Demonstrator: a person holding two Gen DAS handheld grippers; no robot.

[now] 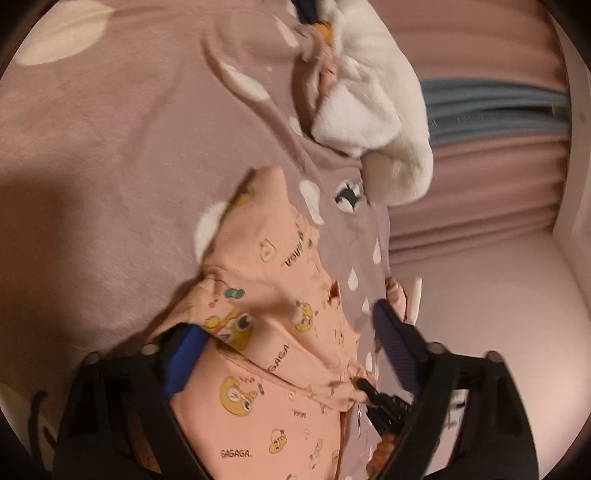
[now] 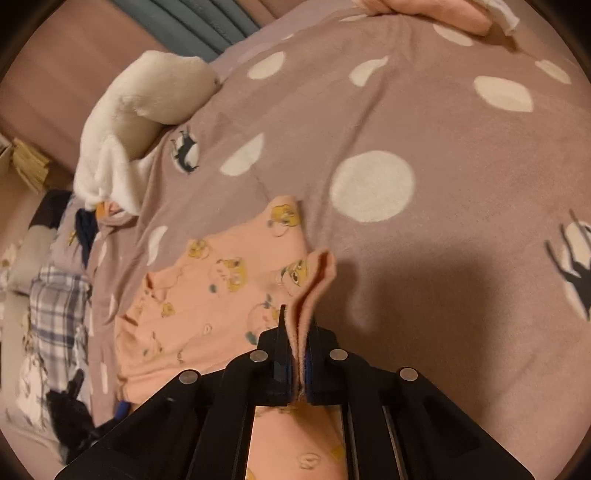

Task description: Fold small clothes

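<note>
A pink baby garment [image 1: 266, 288] printed with yellow cartoon bears lies rumpled on a mauve blanket [image 1: 110, 147] with white dots. My left gripper [image 1: 288, 317] stands open, wide across the garment. Its blue pad [image 1: 184, 362] is at the garment's left edge, and the other finger [image 1: 391, 339] rests over the blanket beside the cloth. In the right wrist view the same garment [image 2: 207, 295] spreads to the left. My right gripper [image 2: 298, 317] is shut on a raised fold of its edge, which sticks up between the pads. That gripper's black tip [image 1: 380, 402] shows pinching the hem.
A white fleece bundle [image 2: 147, 103] lies at the blanket's far edge, also seen in the left wrist view [image 1: 369, 92]. A pile of plaid and dark clothes [image 2: 55, 306] sits at the left. Folded pink cloth [image 2: 436, 14] lies far off. A padded pink and blue backrest [image 1: 491, 107] runs behind.
</note>
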